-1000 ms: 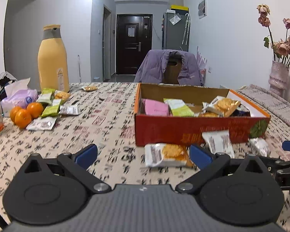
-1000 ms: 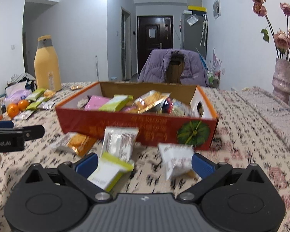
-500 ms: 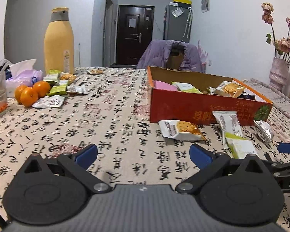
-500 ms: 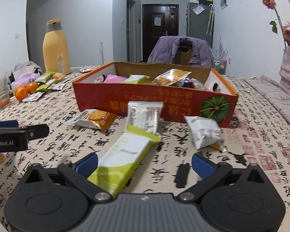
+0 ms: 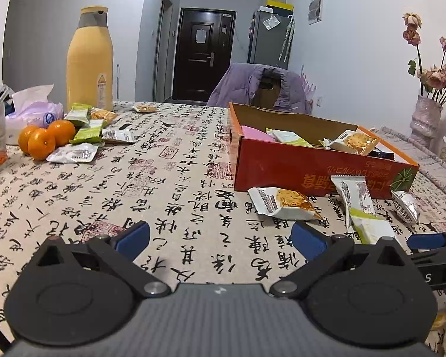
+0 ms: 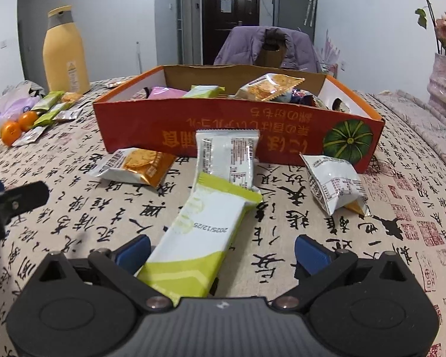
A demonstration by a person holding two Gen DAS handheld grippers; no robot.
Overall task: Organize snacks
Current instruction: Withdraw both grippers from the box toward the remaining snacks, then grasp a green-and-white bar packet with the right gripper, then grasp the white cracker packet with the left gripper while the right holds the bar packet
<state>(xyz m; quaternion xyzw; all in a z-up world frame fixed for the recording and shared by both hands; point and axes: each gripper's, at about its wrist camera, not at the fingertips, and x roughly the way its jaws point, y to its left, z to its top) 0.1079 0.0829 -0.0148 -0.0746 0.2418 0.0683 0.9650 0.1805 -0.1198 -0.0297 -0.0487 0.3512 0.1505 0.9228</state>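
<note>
Lime-green wafer packet [image 6: 202, 232] lies on the calligraphy tablecloth [image 6: 327, 238] between the spread fingers of the right gripper [image 6: 221, 248], ungrasped, its far end under a white packet [image 6: 227, 157] before the orange snack box [image 6: 252, 134]. Left gripper [image 5: 220, 238] gapes wide over bare cloth.

Across the bottom of the left wrist view, the left gripper [image 5: 220, 239] has a dark grey ribbed centre plate flanked by two matte black round housings, each with a shallow circular recess. Black linkage arms pinned with silver screws run up to blue fingers [image 5: 132, 236]. The right gripper [image 6: 221, 248] is built the same, with blue fingers [image 6: 310, 251] at lower right of its own view. At the right edge of the left view its black side shows white lettering.
</note>
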